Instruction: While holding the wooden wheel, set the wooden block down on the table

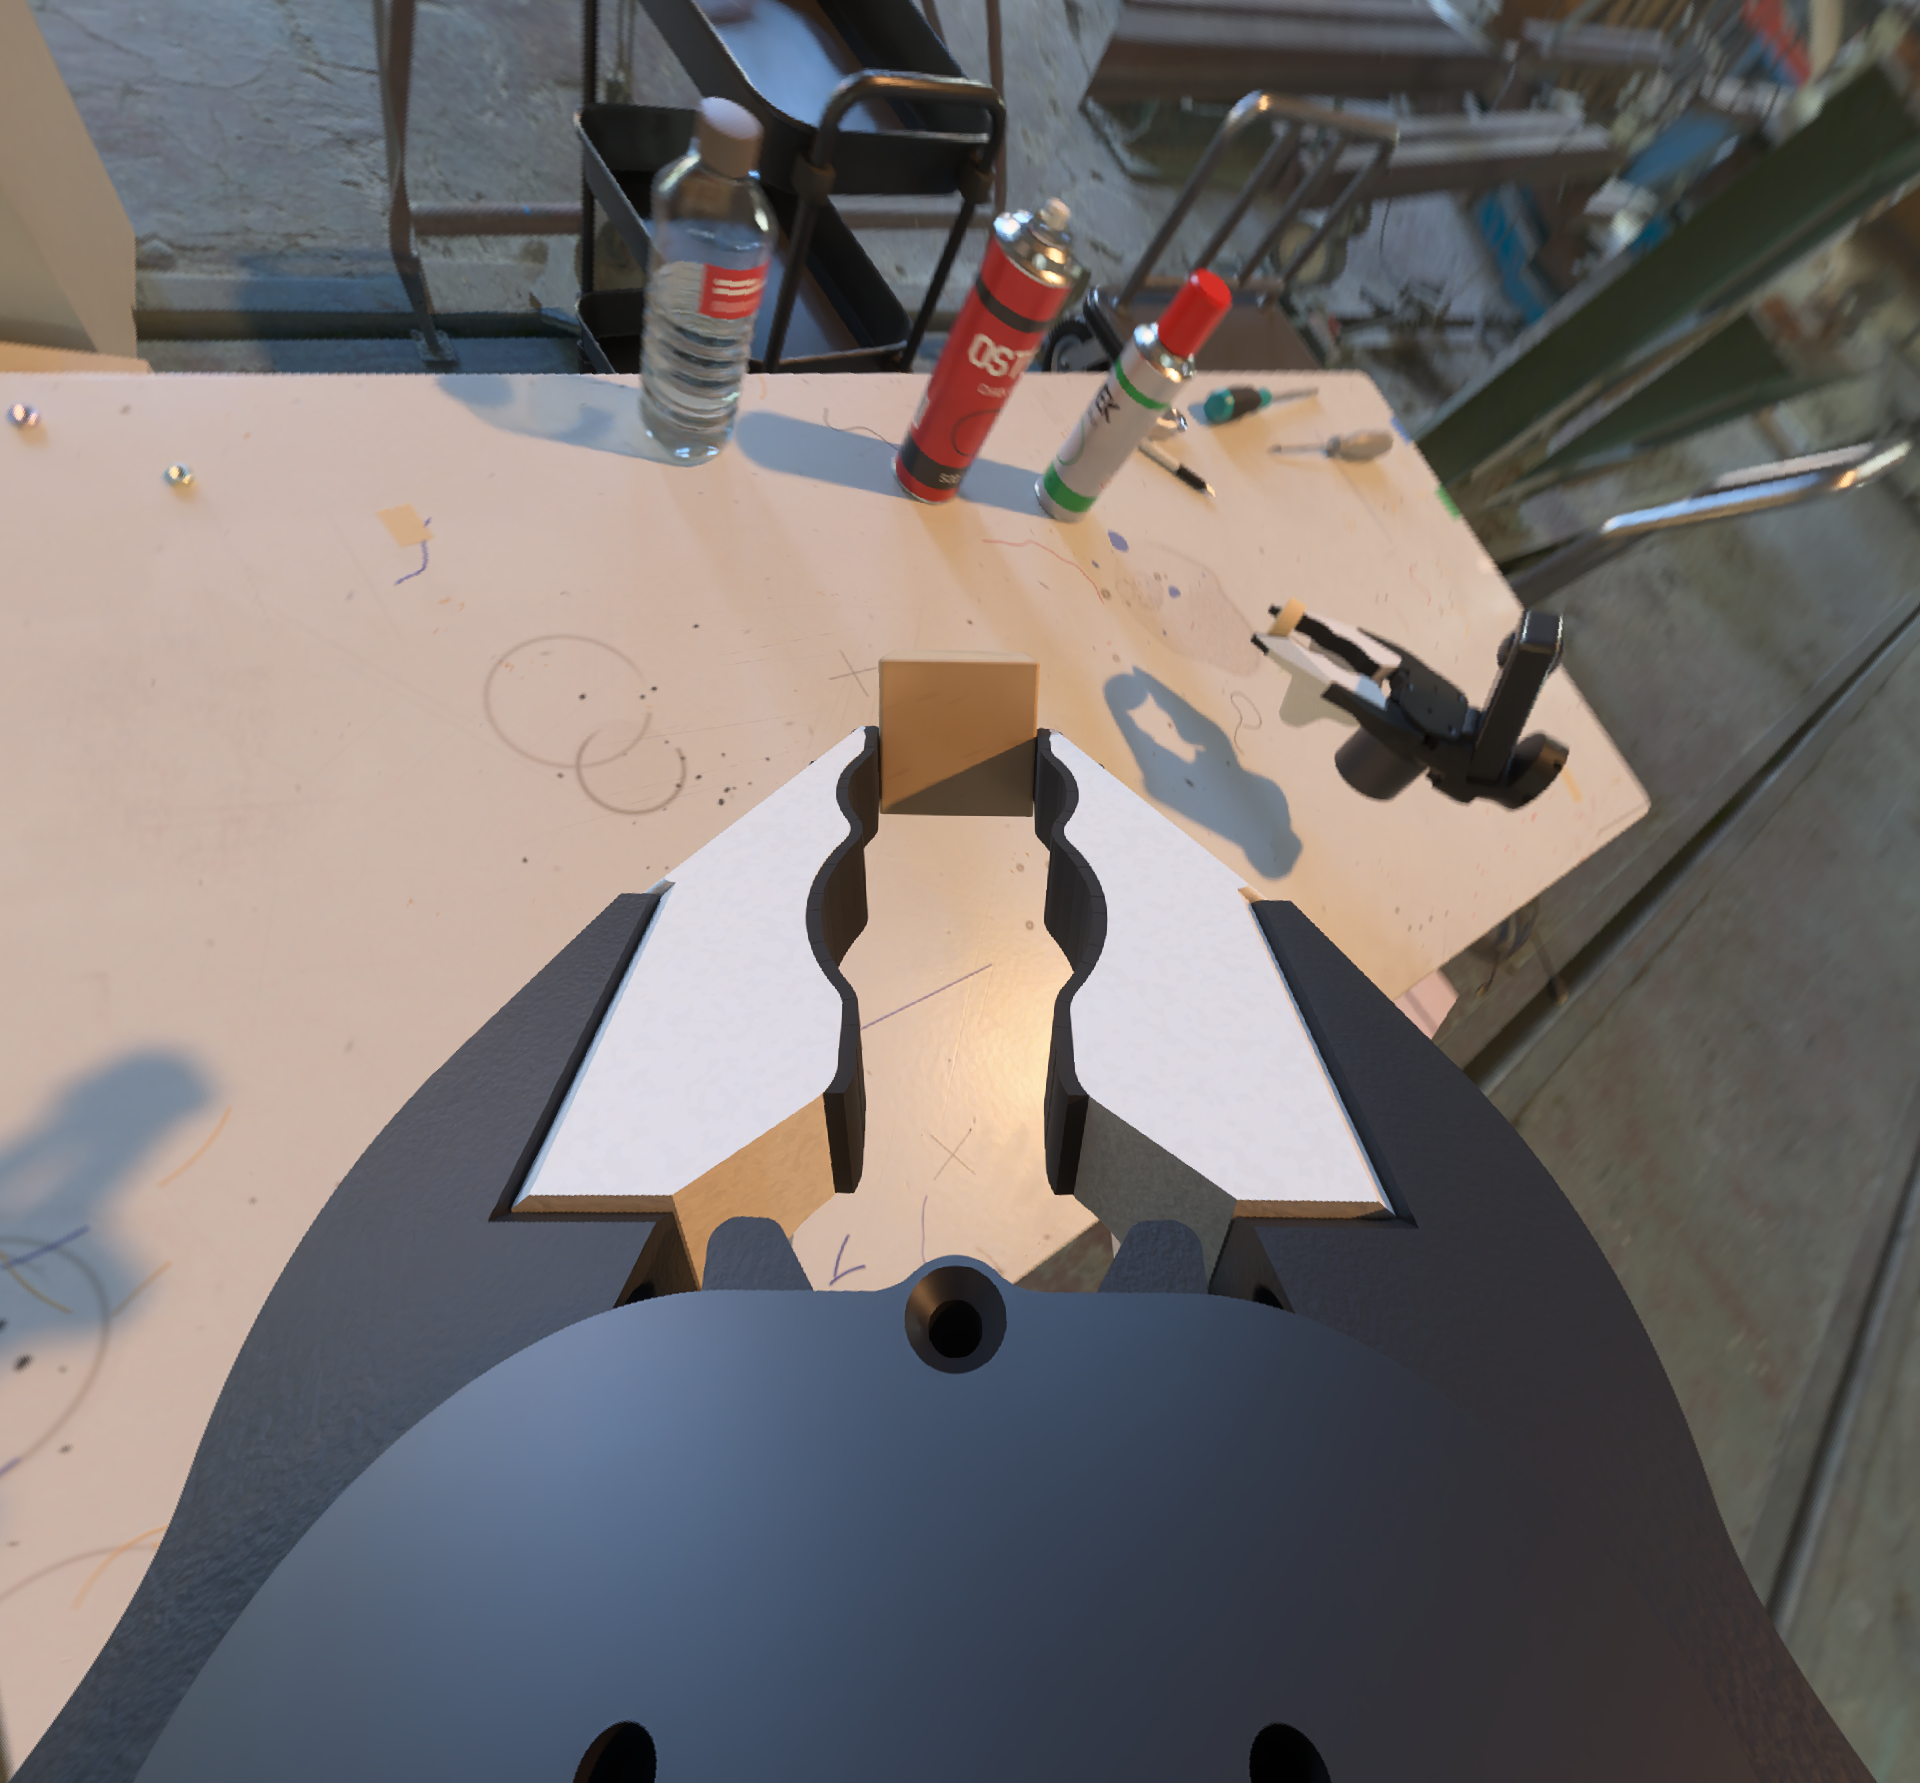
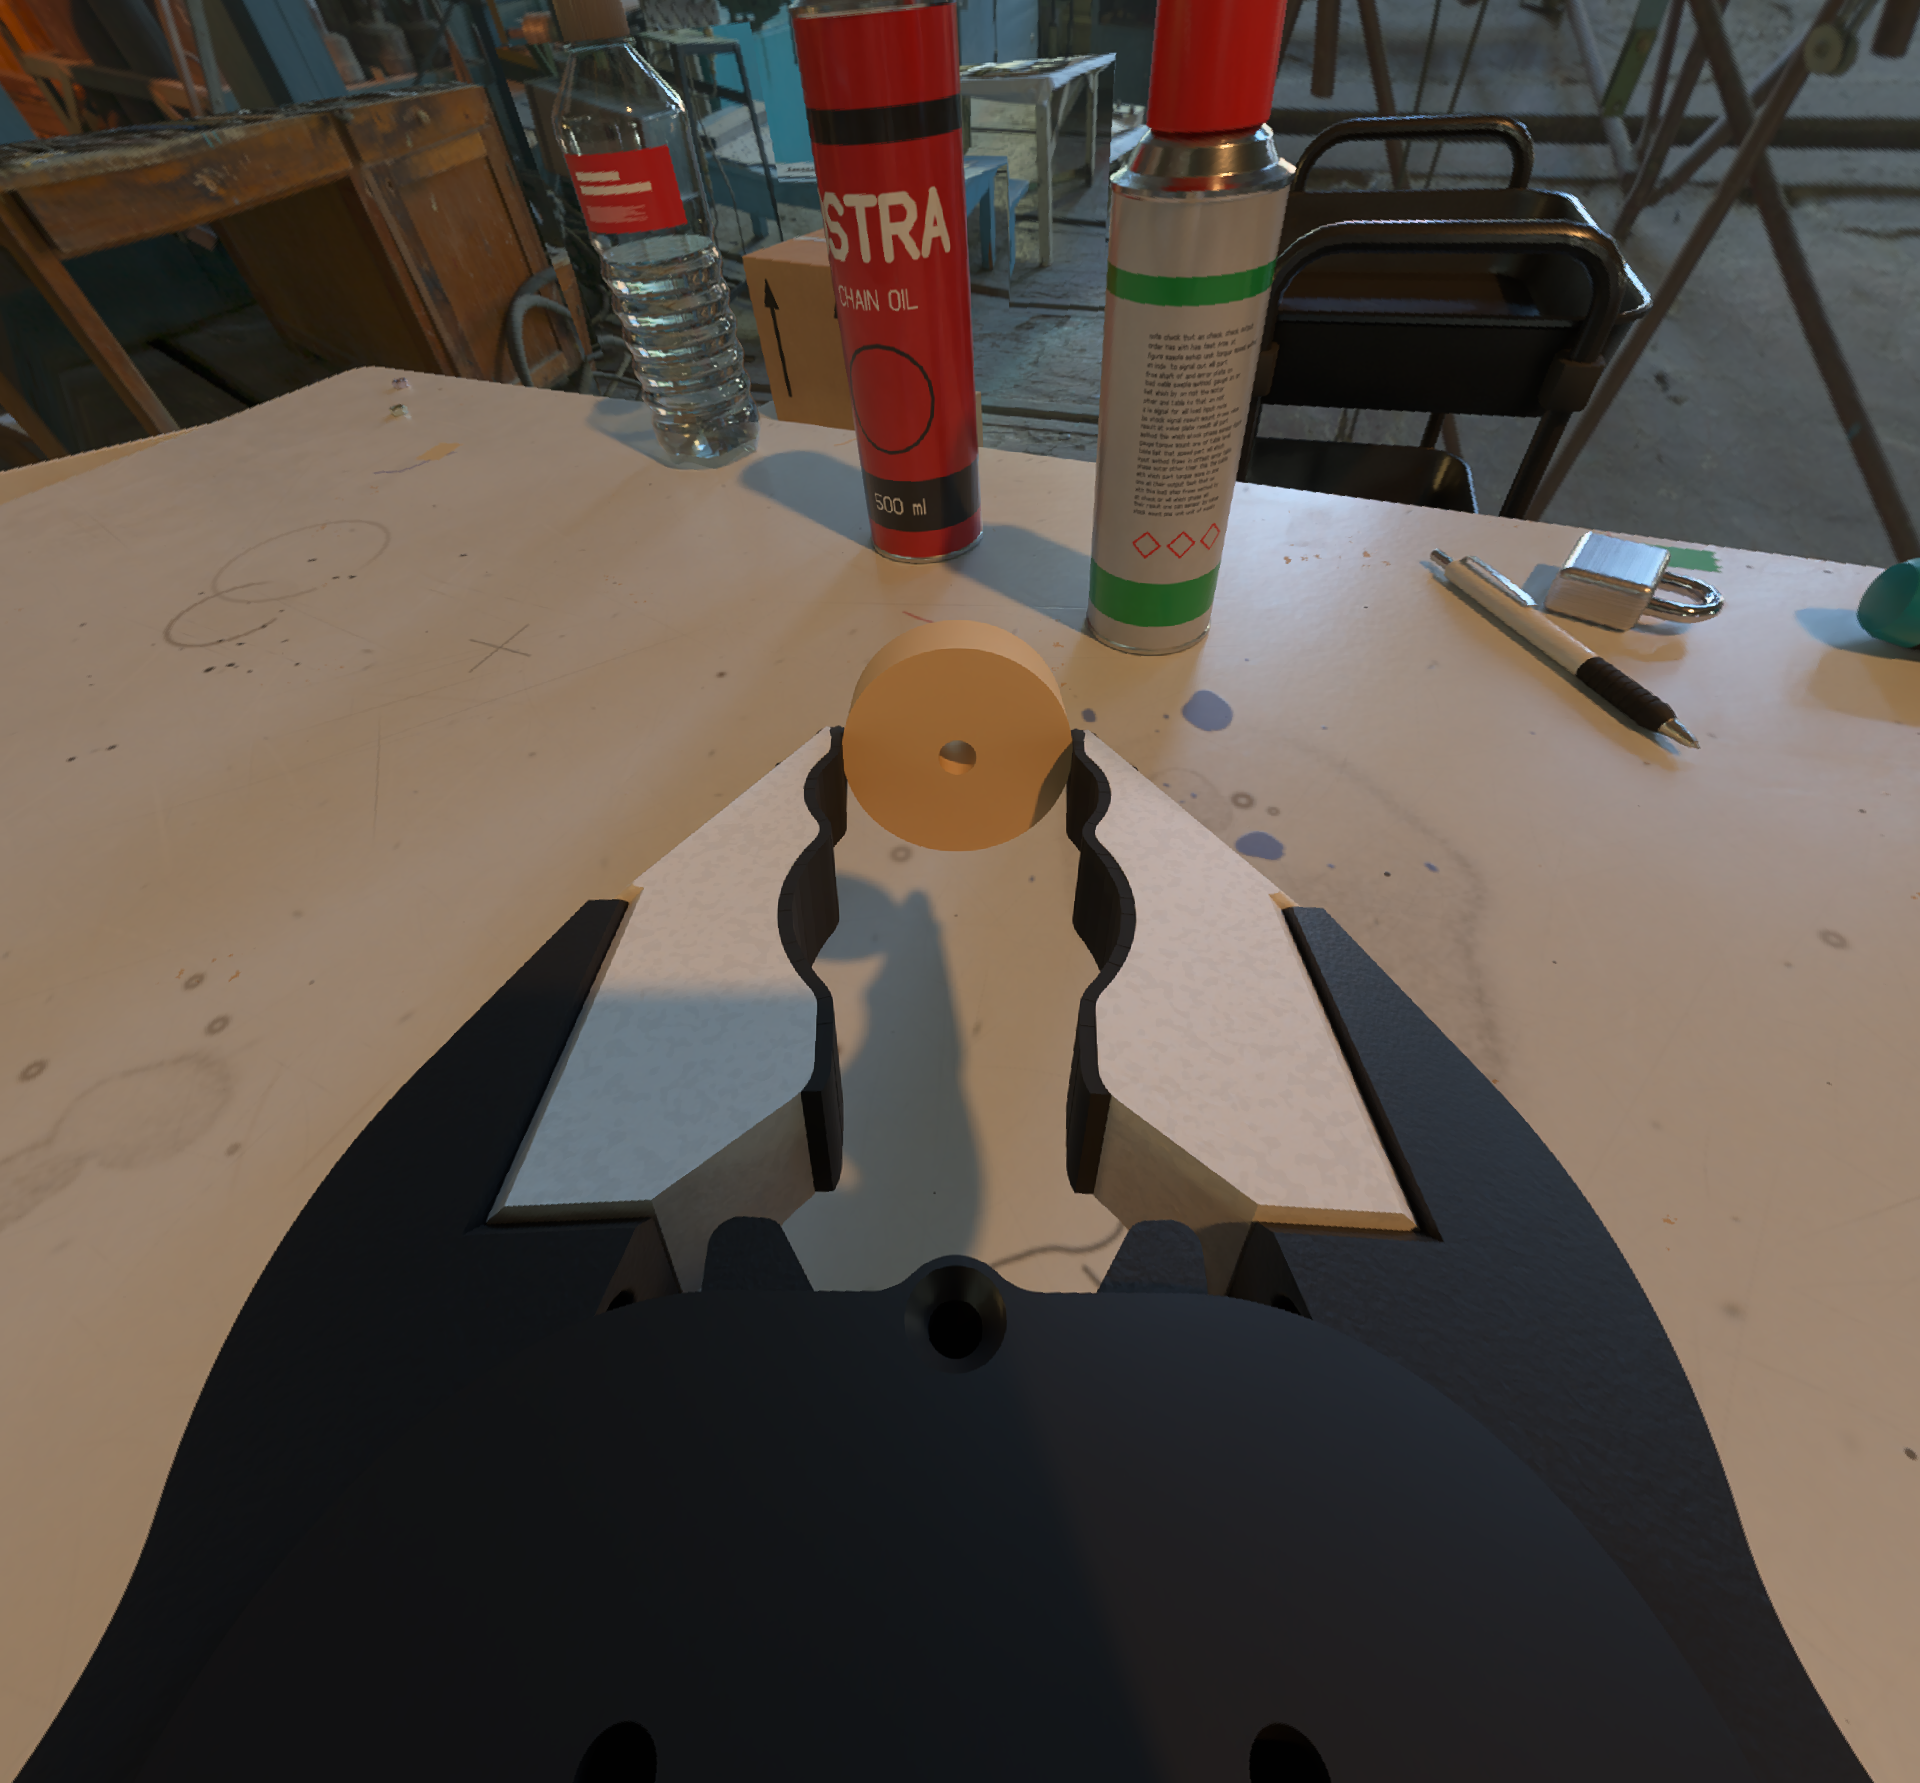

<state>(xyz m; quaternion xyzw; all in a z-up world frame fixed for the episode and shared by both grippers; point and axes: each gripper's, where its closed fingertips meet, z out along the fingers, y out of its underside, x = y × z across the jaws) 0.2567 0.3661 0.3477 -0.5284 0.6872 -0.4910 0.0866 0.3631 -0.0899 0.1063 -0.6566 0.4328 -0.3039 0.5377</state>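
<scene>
In the left wrist view my left gripper (image 1: 958,746) is shut on a plain wooden block (image 1: 958,720), held at the fingertips above the pale table (image 1: 312,798). In the right wrist view my right gripper (image 2: 956,746) is shut on a wooden wheel (image 2: 951,746) with a small centre hole, its flat face toward the camera, above the table (image 2: 416,850). The right gripper (image 1: 1294,653) also shows far off at the right in the left wrist view, with the wheel (image 1: 1291,615) edge-on at its tips.
A water bottle (image 1: 707,289), a red spray can (image 1: 982,362) and a white-and-green spray can with a red cap (image 1: 1127,403) stand along the far edge. Two screwdrivers (image 1: 1247,403), a pen (image 2: 1558,647) and a padlock (image 2: 1621,580) lie at the right. A black cart (image 2: 1455,320) stands beyond the table.
</scene>
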